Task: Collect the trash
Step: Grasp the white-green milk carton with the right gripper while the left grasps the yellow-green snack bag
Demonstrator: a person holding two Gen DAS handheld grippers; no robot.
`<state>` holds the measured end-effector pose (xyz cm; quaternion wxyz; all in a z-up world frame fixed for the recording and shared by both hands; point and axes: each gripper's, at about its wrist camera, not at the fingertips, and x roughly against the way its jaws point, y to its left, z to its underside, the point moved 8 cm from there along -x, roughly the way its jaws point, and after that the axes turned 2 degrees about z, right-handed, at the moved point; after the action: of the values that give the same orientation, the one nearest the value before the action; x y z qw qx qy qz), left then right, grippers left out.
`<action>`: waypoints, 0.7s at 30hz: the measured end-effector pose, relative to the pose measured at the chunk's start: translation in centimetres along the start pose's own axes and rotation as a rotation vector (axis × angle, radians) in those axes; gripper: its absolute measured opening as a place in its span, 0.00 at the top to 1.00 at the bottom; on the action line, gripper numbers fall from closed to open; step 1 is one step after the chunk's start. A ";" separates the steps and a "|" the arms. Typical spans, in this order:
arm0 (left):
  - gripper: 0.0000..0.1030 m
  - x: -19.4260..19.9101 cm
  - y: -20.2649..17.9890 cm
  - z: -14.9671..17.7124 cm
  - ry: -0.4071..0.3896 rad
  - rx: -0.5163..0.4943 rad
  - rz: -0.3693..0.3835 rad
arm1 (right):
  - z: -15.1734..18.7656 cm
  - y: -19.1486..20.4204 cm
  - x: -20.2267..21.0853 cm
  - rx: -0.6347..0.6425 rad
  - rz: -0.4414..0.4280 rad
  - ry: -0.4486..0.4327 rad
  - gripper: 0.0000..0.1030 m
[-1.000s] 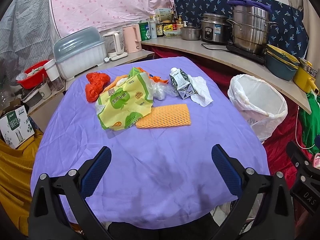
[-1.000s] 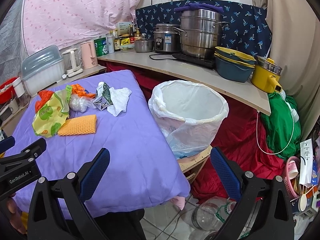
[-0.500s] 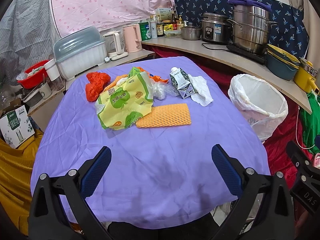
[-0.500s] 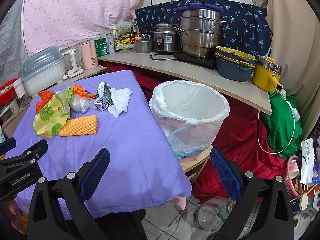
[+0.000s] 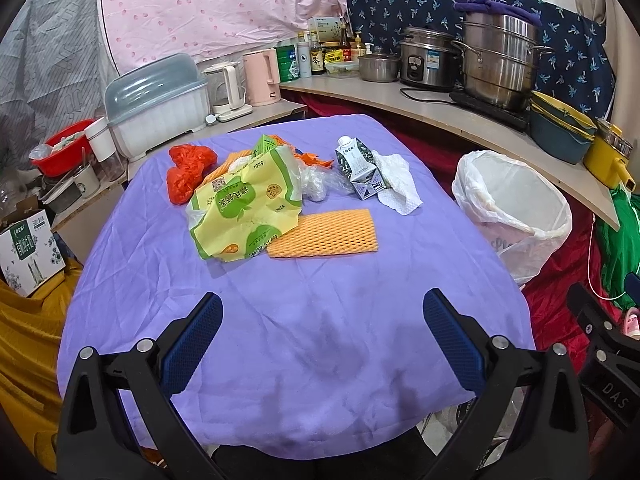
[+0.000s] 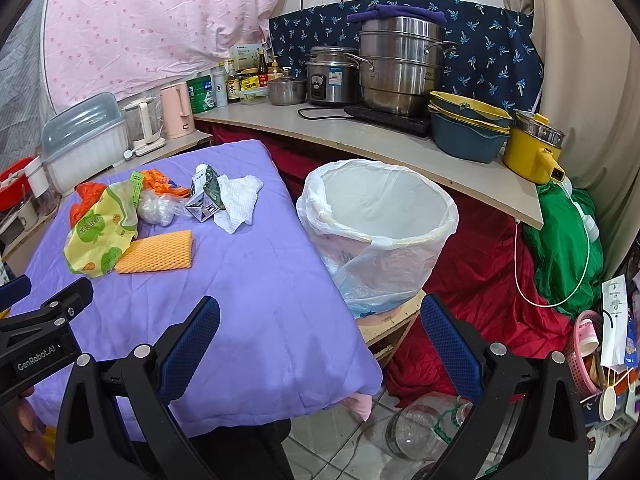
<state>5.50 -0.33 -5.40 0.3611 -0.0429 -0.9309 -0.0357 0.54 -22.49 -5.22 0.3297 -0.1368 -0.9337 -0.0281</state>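
Nothing has been picked up yet. The left gripper (image 5: pixel 322 334) and the right gripper (image 6: pixel 318 338) both hang over the near edge of the purple table (image 5: pixel 304 320), jaws spread wide and empty. The trash sits in a heap at the far end: a yellow-green wrapper (image 5: pixel 248 208), an orange foam net (image 5: pixel 324 234), a milk carton (image 5: pixel 358 168), a crumpled tissue (image 5: pixel 396 182). The lined bin (image 6: pixel 380 224) stands just beside the table on the right. I'd guess the next move is a reach forward to the nearest piece, probably the net.
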 end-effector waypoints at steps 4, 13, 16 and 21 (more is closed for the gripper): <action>0.07 -0.6 0.4 -0.2 0.010 0.018 0.000 | -0.1 -0.2 -0.6 -0.010 0.004 0.007 0.07; 0.07 -3.1 3.2 -1.0 0.024 0.070 -0.025 | -1.0 0.1 -3.7 -0.017 0.012 0.033 0.07; 0.07 -4.3 4.2 -1.2 0.035 0.080 -0.035 | -1.4 0.9 -4.8 -0.011 0.008 0.037 0.07; 0.07 -6.2 6.4 -1.9 0.051 0.105 -0.060 | -2.2 2.7 -6.6 -0.002 -0.012 0.049 0.07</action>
<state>11.97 5.51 -7.95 0.3852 0.0049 -0.9228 0.0012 7.52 -21.74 -7.73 0.3522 -0.1307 -0.9261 -0.0345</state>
